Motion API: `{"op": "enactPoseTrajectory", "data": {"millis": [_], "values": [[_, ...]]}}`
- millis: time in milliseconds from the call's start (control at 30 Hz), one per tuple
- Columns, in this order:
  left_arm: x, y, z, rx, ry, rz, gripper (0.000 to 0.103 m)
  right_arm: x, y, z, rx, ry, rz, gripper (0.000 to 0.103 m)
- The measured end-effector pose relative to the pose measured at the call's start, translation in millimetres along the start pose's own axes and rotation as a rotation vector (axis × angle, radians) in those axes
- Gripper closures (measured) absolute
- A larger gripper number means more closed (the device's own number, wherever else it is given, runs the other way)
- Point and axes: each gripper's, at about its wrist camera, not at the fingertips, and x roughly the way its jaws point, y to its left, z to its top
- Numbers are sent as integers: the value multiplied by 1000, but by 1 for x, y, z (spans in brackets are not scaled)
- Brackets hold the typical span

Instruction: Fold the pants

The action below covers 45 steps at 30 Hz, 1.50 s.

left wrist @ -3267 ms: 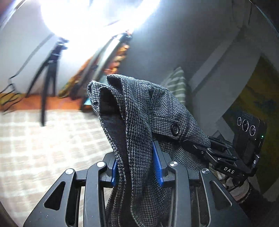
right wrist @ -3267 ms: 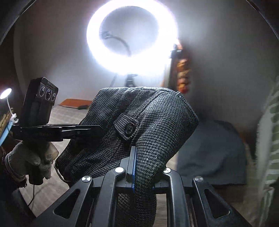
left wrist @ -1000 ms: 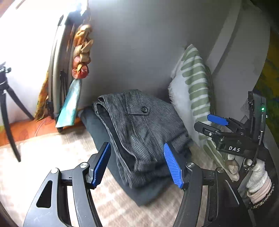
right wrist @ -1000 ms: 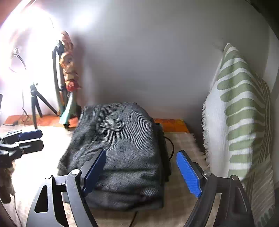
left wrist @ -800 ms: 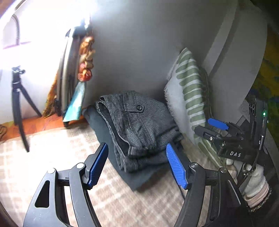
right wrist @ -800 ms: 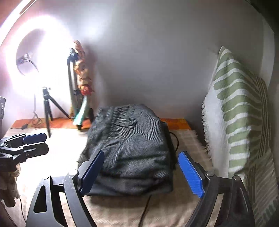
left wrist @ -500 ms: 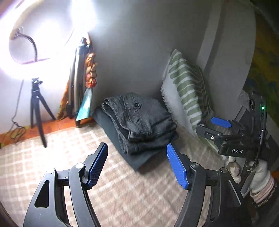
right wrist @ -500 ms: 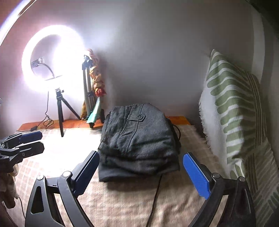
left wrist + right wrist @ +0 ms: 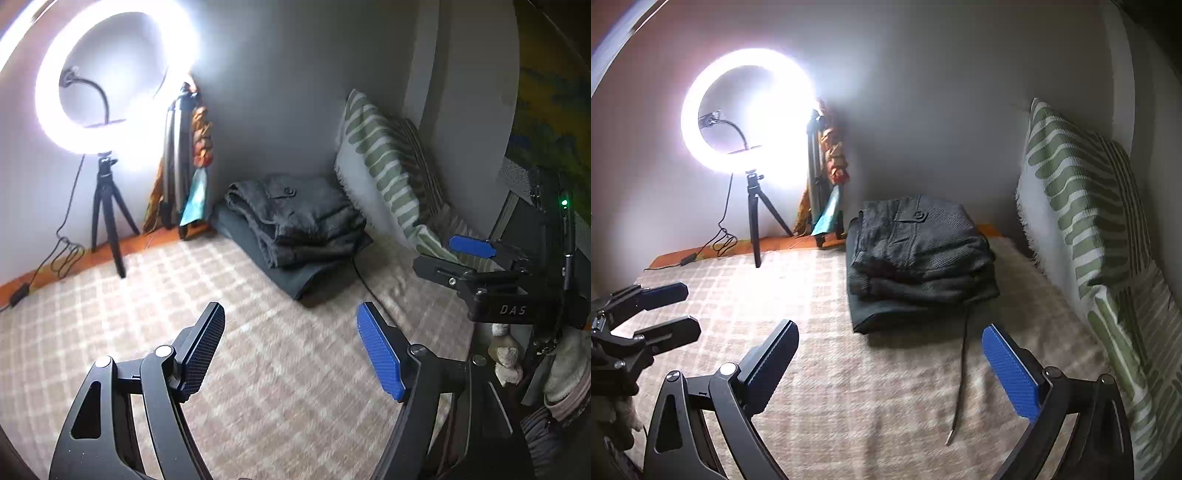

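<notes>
The grey checked pants [image 9: 295,218] lie folded in a stack on a darker folded cloth [image 9: 291,273] at the far corner of the bed; in the right wrist view the pants [image 9: 919,243] sit straight ahead. My left gripper [image 9: 291,343] is open and empty, well back from the stack over the bedspread. My right gripper [image 9: 890,358] is open and empty, also back from the stack. The right gripper shows in the left wrist view [image 9: 469,254], and the left gripper shows in the right wrist view [image 9: 665,306].
A checked beige bedspread [image 9: 820,295] covers the bed. A green-striped pillow [image 9: 1089,229] leans on the right wall. A lit ring light on a tripod [image 9: 753,199] stands at the back left. A dark cable [image 9: 964,369] runs from the stack toward me.
Both grippers let go of the pants, which now lie folded on the stack. Both have opened and pulled back from the stack over the last second.
</notes>
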Motion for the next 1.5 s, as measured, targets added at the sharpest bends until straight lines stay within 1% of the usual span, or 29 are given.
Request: {"op": "enactPoseTrajectory", "data": {"millis": [100, 200, 367, 467, 600, 767, 933, 1000, 1033, 1233, 1500], "values": [[-3, 3, -9, 0, -3, 13, 29, 0, 5, -7, 14, 2, 4, 1], [-4, 8, -16, -22, -9, 23, 29, 1, 10, -13, 11, 0, 2, 0], [0, 12, -25, -27, 2, 68, 29, 9, 16, -19, 12, 5, 14, 0], [3, 13, -27, -23, 9, 69, 29, 13, 18, -21, 11, 7, 23, 0], [0, 12, -27, -17, 5, 92, 29, 15, 22, -22, 7, 1, 22, 0], [-4, 13, -27, -31, 1, 93, 29, 14, 24, -20, 4, -15, 14, 0], [-6, 10, -28, -11, 0, 105, 29, 11, 25, -20, 9, -29, 7, 0], [-9, 8, -28, -11, -6, 101, 21, 12, 26, -21, 3, -27, 3, 0], [-10, 8, -28, -11, -11, 101, 19, 13, 27, -21, -1, -26, 1, 0], [-15, 3, -26, 0, -30, 98, 19, 15, 28, -23, -12, -23, -2, 0], [-14, 3, -27, -9, -19, 95, 19, 13, 25, -22, 3, -33, -5, 0]]}}
